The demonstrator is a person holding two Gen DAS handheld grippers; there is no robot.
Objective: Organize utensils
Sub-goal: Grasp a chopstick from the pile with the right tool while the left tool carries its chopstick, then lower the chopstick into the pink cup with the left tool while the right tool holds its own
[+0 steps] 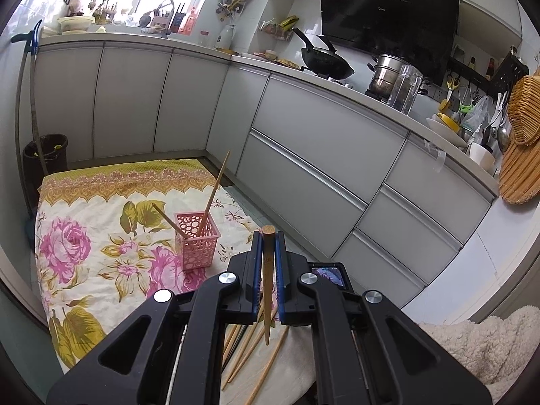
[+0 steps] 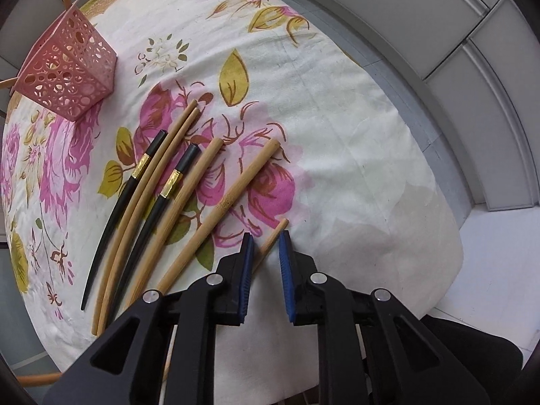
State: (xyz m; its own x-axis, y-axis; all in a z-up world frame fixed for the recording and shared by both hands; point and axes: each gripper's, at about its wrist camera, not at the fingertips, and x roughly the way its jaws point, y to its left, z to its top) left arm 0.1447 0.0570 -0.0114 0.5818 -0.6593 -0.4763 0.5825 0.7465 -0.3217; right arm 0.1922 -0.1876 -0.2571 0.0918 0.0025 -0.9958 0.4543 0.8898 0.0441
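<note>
No legible text anywhere.

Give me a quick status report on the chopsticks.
Left gripper shut on a bamboo chopstick. Right gripper open around another. Pink holder has two. Nothing blocking.

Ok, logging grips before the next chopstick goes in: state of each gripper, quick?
Left gripper: shut on a bamboo chopstick.
Right gripper: open, its pads not pressing the bamboo stick between them.

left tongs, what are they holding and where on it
The left tongs are shut on a bamboo chopstick, clamped near its thick upper end, with the thin tip hanging below the pads.
</note>
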